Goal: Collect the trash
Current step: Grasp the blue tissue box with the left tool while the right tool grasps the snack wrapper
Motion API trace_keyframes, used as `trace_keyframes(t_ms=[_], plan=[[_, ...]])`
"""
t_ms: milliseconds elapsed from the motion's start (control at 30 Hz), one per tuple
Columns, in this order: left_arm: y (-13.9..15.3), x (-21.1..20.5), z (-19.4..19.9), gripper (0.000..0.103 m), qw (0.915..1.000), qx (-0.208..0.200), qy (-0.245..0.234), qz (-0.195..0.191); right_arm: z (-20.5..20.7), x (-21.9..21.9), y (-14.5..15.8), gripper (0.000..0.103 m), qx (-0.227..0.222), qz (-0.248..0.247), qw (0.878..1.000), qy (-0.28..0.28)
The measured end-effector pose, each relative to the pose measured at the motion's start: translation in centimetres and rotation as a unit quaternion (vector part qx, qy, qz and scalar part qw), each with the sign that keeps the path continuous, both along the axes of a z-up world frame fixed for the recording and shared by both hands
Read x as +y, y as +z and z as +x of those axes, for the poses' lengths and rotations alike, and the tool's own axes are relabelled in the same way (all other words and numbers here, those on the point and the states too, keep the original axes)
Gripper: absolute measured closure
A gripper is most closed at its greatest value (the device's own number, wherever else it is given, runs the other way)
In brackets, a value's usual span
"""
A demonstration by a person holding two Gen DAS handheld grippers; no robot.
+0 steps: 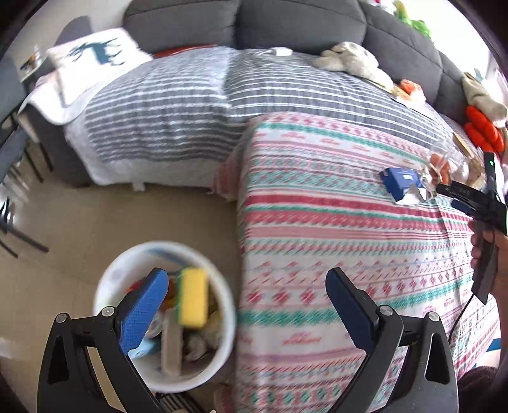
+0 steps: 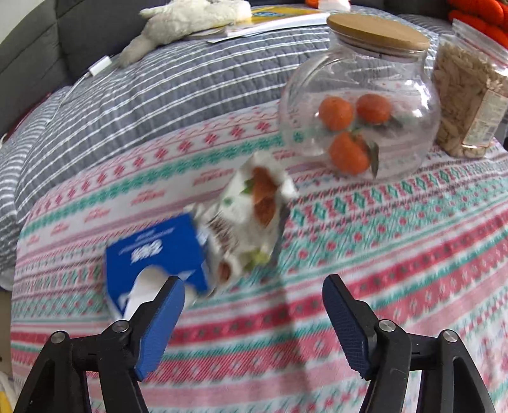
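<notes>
While a sponge (image 1: 192,297) tops the bin (image 1: 109,279), tangerines (image 2: 349,152) fill the jar (image 2: 360,104).

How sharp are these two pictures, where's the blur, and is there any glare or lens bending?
Left wrist view: the white bin and the yellow sponge in it are smeared by motion; the sofa is sharper, and fisheye bending bows the blanket's stripes. Right wrist view: the blue box and crumpled wrapper are streaked, while the glass jar stays fairly crisp, with soft daylight reflections.
</notes>
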State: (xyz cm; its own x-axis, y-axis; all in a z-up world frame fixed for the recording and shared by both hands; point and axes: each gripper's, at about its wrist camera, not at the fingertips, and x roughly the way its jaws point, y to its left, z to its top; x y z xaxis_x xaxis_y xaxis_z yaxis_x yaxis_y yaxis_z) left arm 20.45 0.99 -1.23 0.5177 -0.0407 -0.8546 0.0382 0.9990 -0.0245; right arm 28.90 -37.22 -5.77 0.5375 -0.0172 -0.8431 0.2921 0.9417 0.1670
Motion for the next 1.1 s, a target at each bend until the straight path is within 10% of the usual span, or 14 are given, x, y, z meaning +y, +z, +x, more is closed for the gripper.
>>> trace_keyframes(t_ms=[333, 533, 800, 1100], plan=[[-2.2, -9.0, 4.7, 0.002, 0.9962, -0.014, -0.085, 0.013, 4.3, -2.0, -3.1, 0.052, -0.011, 0.048, 0.999, 0.022], [-4.0, -15.1, 7.0, 0.002, 0.9888, -0.015, -0.140, 0.049, 4.9, -2.1, -3.0, 0.092, -0.027, 0.082, 0.994, 0.061], [-5.5, -21.0, 11.1, 0.003, 0.9880, -0.034, -0.151, -0.006, 1.6, -5.0, -0.8, 0.096, -0.044, 0.083, 0.993, 0.077], [-8.4, -24.1, 14.2, 0.028, 0.9877, -0.005, -0.152, -0.036, -1.6, -10.1, 0.5, 0.096, -0.052, 0.077, 0.993, 0.066]])
